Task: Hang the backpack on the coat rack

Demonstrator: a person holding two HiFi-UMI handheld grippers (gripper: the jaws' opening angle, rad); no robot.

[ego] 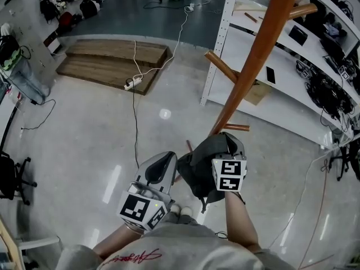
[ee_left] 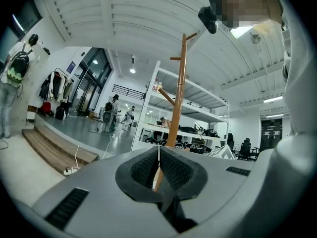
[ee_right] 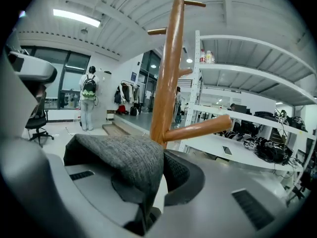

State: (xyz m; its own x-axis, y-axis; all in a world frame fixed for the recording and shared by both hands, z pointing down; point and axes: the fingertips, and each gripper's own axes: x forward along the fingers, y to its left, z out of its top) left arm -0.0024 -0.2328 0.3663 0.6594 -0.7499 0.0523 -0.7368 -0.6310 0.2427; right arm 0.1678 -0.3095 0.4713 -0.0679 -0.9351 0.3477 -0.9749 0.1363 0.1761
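The wooden coat rack (ego: 256,55) rises as a slanted pole just ahead of me, with pegs sticking out at several heights. A dark grey backpack (ego: 203,163) hangs at its foot between my two grippers. My right gripper (ee_right: 158,167) is shut on the backpack's grey fabric (ee_right: 124,160), which drapes over its left jaw. The rack pole (ee_right: 166,73) and a low peg (ee_right: 198,128) stand right behind that. My left gripper (ego: 169,158) sits just left of the backpack. Its pads (ee_left: 171,170) are together with nothing between them, and it points at the pole (ee_left: 178,98).
White metal shelving (ego: 225,16) with monitors and cables stands right behind the rack. A low wooden platform (ego: 112,61) and a power strip on a cable (ego: 132,83) lie on the floor to the left. An office chair (ego: 11,179) is at the left edge. A person (ee_right: 89,103) stands far off.
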